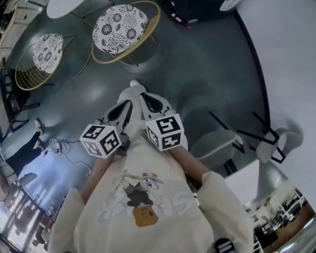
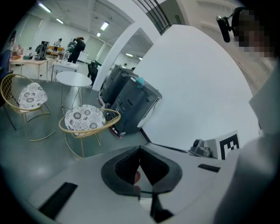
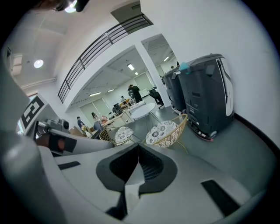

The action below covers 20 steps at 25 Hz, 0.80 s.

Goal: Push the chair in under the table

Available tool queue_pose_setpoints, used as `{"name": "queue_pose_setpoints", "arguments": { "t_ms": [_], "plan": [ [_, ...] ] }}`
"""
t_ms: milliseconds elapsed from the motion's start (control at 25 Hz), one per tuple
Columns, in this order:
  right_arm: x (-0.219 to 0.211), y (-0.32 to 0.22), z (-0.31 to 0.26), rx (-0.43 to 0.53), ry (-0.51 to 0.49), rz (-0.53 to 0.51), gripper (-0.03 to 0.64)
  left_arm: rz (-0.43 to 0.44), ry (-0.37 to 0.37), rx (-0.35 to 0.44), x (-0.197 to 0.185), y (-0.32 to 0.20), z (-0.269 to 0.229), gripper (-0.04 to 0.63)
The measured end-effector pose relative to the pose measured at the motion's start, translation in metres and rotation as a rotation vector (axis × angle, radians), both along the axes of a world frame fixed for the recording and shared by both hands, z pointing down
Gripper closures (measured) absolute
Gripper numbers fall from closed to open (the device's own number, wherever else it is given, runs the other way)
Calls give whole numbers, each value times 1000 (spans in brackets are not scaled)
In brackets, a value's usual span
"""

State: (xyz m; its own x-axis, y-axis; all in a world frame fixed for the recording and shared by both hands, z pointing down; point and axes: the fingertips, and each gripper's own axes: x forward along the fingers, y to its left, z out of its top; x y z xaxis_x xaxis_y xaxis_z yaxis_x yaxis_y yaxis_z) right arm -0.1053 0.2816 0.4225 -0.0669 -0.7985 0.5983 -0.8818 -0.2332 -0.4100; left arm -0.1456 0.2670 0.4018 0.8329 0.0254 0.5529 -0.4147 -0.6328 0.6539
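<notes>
A gold wire chair with a floral cushion (image 1: pixel 120 27) (image 2: pixel 85 118) (image 3: pixel 164 131) stands on the grey floor ahead of me. A round white table (image 1: pixel 64 6) (image 2: pixel 74 78) (image 3: pixel 142 109) stands just beyond it. A second chair of the same kind (image 1: pixel 47 54) (image 2: pixel 30 96) (image 3: pixel 120 133) is to its left. My left gripper (image 1: pixel 127 105) (image 2: pixel 140 151) and right gripper (image 1: pixel 148 99) (image 3: pixel 138 146) are held side by side in the air, well short of the chair. Both are shut with nothing between the jaws.
A dark grey machine (image 1: pixel 190 10) (image 2: pixel 131 98) (image 3: pixel 203 94) stands against the curved white wall (image 1: pixel 286 59). A grey chair (image 1: pixel 215 148) and black-legged furniture (image 1: pixel 274 143) are at my right. A person (image 1: pixel 19 150) and a floor cable (image 1: pixel 61 147) are at my left.
</notes>
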Motion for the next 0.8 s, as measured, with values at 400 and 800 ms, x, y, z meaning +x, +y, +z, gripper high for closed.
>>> {"name": "queue_pose_setpoints", "arguments": {
  "t_ms": [400, 800],
  "plan": [
    [78, -56, 18, -75, 37, 34, 609, 37, 11, -71, 80, -64, 24, 586],
    [124, -174, -8, -22, 200, -116, 609, -2, 65, 15, 126, -186, 13, 586]
  ]
}}
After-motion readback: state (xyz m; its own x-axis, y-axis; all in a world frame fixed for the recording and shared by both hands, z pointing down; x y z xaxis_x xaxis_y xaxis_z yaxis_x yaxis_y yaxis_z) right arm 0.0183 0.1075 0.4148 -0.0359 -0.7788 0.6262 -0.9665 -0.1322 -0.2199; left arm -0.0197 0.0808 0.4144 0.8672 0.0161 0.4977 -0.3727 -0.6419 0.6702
